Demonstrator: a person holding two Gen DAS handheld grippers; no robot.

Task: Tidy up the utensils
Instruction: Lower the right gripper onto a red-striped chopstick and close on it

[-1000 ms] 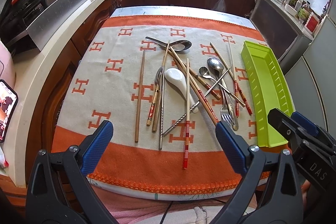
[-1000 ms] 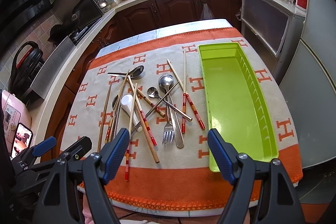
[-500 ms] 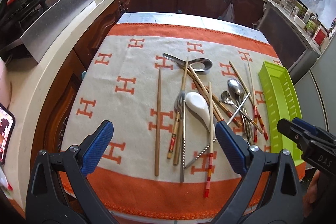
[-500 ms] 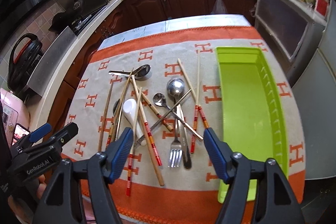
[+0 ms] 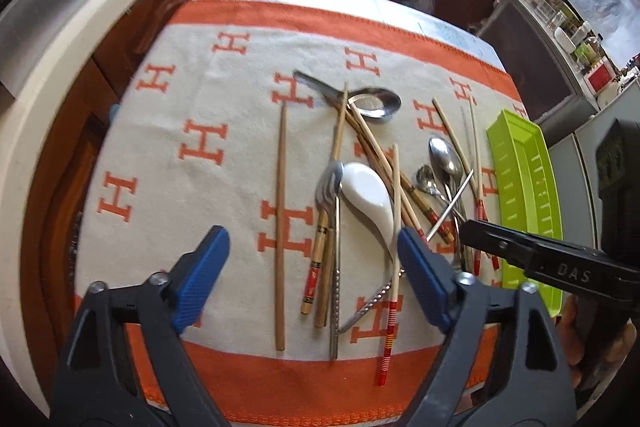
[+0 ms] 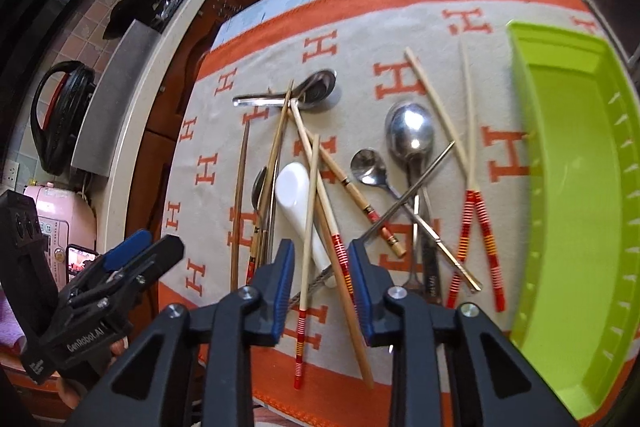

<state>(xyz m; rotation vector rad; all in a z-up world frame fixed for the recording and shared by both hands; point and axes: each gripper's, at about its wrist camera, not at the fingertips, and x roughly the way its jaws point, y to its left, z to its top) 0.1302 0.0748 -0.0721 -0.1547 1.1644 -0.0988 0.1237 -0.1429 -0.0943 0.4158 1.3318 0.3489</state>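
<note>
Right wrist view: right gripper (image 6: 323, 279), jaws narrowed but not clamped, straddles two striped chopsticks (image 6: 308, 227); next comes squeezing shut. Left gripper (image 5: 314, 267) hangs wide, empty.

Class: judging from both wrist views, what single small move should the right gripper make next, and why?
Probably lower the right gripper and close on the red-banded chopsticks lying framed between its part-open jaws. The green tray beside the pile holds nothing yet, and the left gripper hovers wide open.
</note>
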